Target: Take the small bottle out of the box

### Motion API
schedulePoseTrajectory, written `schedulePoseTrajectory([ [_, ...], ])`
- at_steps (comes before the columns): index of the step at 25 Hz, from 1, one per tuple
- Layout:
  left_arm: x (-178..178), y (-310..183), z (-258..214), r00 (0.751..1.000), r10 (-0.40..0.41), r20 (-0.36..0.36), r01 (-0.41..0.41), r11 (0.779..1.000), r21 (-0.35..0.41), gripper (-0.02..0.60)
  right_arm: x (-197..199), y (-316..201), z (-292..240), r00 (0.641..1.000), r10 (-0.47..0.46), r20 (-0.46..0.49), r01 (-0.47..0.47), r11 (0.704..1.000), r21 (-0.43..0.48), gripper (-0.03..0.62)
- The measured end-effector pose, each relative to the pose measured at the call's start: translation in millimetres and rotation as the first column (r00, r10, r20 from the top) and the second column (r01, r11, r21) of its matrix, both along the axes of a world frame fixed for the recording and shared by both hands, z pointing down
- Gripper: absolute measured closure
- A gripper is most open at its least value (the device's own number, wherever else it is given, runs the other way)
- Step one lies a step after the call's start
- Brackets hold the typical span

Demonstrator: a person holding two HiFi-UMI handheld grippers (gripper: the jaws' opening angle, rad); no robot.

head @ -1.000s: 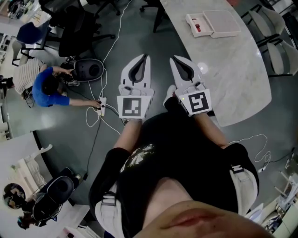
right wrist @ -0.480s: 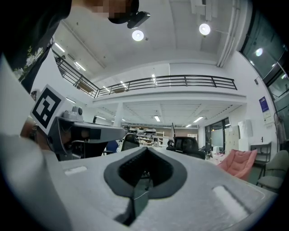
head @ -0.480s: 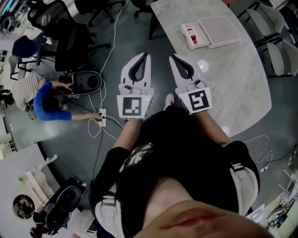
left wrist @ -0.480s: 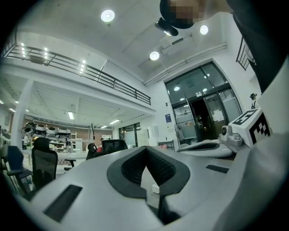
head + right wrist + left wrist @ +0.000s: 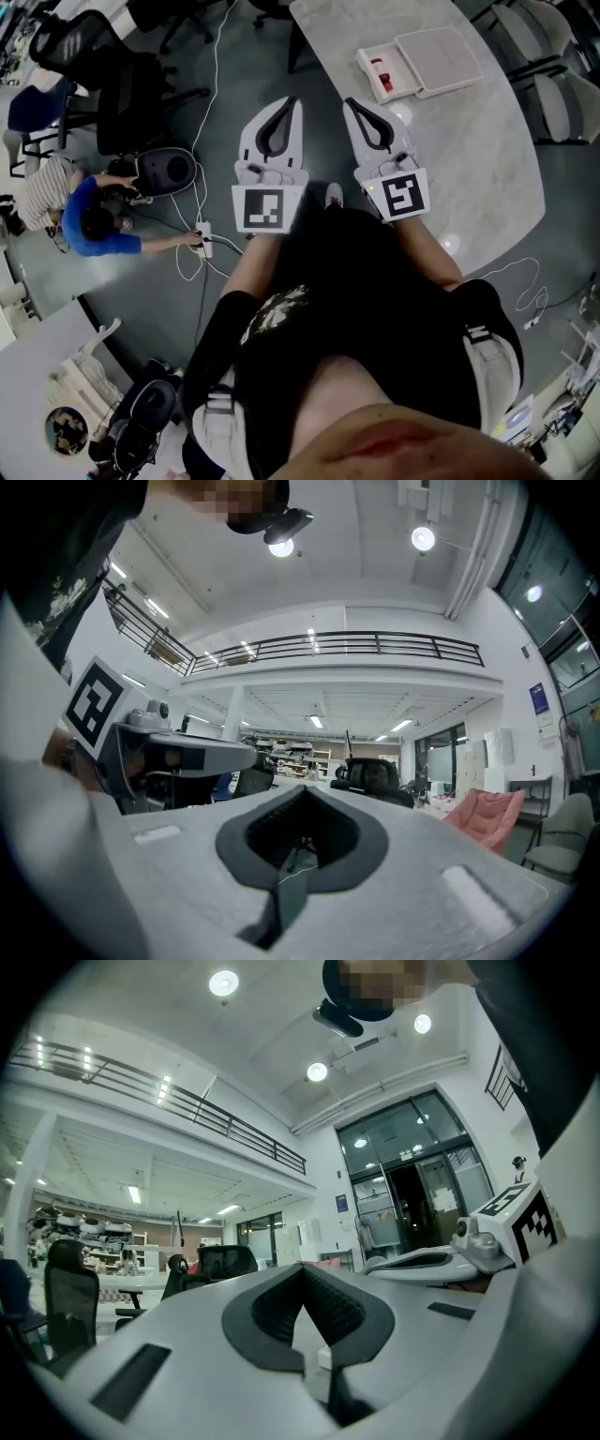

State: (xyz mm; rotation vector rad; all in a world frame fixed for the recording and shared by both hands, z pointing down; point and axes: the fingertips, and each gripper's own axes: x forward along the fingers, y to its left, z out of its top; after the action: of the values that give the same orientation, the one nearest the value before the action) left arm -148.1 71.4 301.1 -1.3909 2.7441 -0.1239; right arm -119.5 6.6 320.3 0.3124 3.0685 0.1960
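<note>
An open white box (image 5: 420,62) lies at the far end of the pale marble table (image 5: 473,164). In its left half sits a small item with a red part (image 5: 380,75), too small to make out. My left gripper (image 5: 295,100) and right gripper (image 5: 348,101) are held side by side in front of my chest, above the floor and short of the table's near-left edge. Both are shut with nothing between the jaws. The left gripper view shows shut tips (image 5: 302,1269) against the room. The right gripper view shows the same (image 5: 305,789).
A person in a blue top (image 5: 89,225) crouches on the floor at the left by a round black device (image 5: 165,171) and a power strip (image 5: 203,236) with cables. Black office chairs (image 5: 127,89) stand at the upper left, and grey chairs (image 5: 562,84) beyond the table.
The table and box have slid down and left in the head view as the view shifted. Both grippers stay shut and side by side, slightly higher in the frame.
</note>
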Motion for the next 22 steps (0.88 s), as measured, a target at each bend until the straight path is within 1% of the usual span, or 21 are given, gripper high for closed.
schedulePoseTrajectory([
  [2, -14, -14, 0, 0.999, 0.048, 0.012, -0.048, 0.999, -0.008, 0.568, -12, -10, 0, 0.999, 0.042, 0.003, -0.042, 0.999, -0.008, 0.599],
  [5, -36, -38, 0, 0.992, 0.122, 0.003, -0.122, 0.992, -0.002, 0.568, -32, -31, 1, 0.993, 0.114, -0.001, -0.114, 0.993, -0.011, 0.599],
  [8, -58, -65, 5, 0.976, 0.216, -0.017, -0.216, 0.976, 0.005, 0.568, -51, -53, 4, 0.981, 0.193, -0.009, -0.193, 0.981, -0.022, 0.599],
  [10, -74, -82, 9, 0.959, 0.282, -0.027, -0.282, 0.959, -0.001, 0.568, -63, -67, 6, 0.968, 0.251, -0.016, -0.251, 0.968, -0.015, 0.599],
  [12, -88, -98, 8, 0.94, 0.34, -0.02, -0.34, 0.94, -0.011, 0.568, -75, -82, 7, 0.95, 0.312, -0.018, -0.312, 0.95, -0.014, 0.599],
  [14, -100, -113, 7, 0.921, 0.389, -0.014, -0.389, 0.921, -0.011, 0.568, -84, -95, 6, 0.932, 0.363, -0.012, -0.363, 0.932, -0.017, 0.599],
  [17, -119, -131, 8, 0.894, 0.447, -0.025, -0.448, 0.894, -0.008, 0.568, -99, -109, 4, 0.91, 0.413, 0.009, -0.413, 0.91, -0.013, 0.599],
  [19, -130, -143, 7, 0.872, 0.488, -0.027, -0.489, 0.872, -0.008, 0.568, -107, -117, 3, 0.893, 0.449, 0.014, -0.449, 0.893, -0.018, 0.599],
  [22, -139, -159, 5, 0.832, 0.554, -0.029, -0.554, 0.833, 0.008, 0.568, -112, -131, 0, 0.856, 0.516, 0.016, -0.515, 0.855, -0.059, 0.599],
])
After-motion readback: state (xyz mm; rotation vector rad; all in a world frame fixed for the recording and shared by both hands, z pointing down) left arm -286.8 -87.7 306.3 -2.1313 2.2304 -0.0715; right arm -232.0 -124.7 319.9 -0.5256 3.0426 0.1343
